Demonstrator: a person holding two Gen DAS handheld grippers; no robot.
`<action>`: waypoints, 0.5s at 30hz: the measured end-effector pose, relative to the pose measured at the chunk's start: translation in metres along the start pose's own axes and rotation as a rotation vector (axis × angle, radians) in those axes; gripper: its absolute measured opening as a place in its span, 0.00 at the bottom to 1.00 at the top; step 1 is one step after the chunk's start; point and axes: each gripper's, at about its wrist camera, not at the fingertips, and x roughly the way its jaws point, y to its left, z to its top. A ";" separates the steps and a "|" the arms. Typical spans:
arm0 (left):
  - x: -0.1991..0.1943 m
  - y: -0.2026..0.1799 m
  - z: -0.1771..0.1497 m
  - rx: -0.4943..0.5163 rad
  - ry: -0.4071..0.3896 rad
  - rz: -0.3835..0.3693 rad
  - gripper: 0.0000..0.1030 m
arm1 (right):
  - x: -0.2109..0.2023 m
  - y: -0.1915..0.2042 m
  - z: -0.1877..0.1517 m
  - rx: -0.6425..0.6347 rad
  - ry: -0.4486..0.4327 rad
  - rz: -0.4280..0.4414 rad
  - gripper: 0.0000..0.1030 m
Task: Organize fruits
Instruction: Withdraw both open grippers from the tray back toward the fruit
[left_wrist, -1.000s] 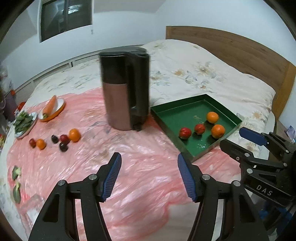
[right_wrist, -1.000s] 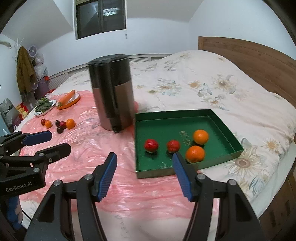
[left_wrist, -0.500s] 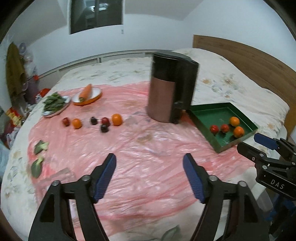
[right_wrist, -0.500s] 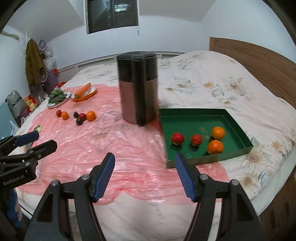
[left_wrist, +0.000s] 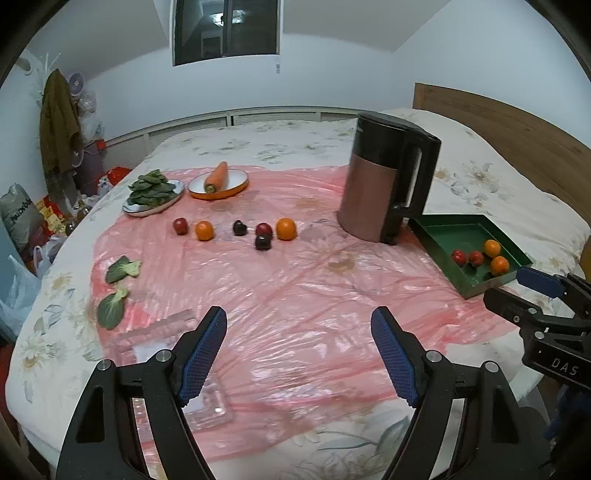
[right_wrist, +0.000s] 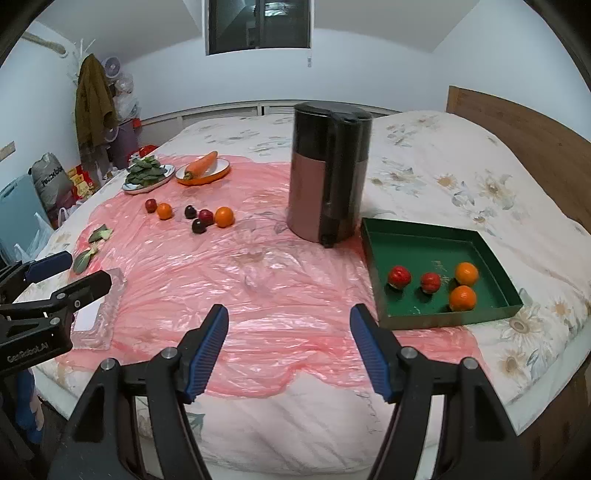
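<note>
both grippers spread and empty, left gripper (left_wrist: 299, 354) and right gripper (right_wrist: 288, 347) over pink sheet (right_wrist: 258, 288) on the bed (right_wrist: 461, 177). loose fruit (left_wrist: 286, 229) far ahead-left, kettle (right_wrist: 328, 173) ahead, green tray (right_wrist: 443, 317) ahead-right holding four fruits.

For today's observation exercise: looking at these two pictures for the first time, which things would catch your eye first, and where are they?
The tall kettle stands in the middle of the pink sheet on the bed. To its right lies the green tray holding two red fruits and two oranges; to its left six loose fruits lie in a rough row. Both the left gripper and the right gripper are open, holding nothing.
</note>
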 end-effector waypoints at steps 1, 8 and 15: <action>-0.001 0.004 -0.001 -0.003 -0.001 0.002 0.74 | 0.000 0.003 0.000 -0.006 0.002 0.002 0.97; 0.001 0.029 -0.008 -0.033 0.003 0.020 0.74 | 0.006 0.025 0.001 -0.046 0.019 0.022 0.97; 0.008 0.045 -0.013 -0.054 0.013 0.036 0.74 | 0.016 0.044 0.002 -0.074 0.032 0.048 0.97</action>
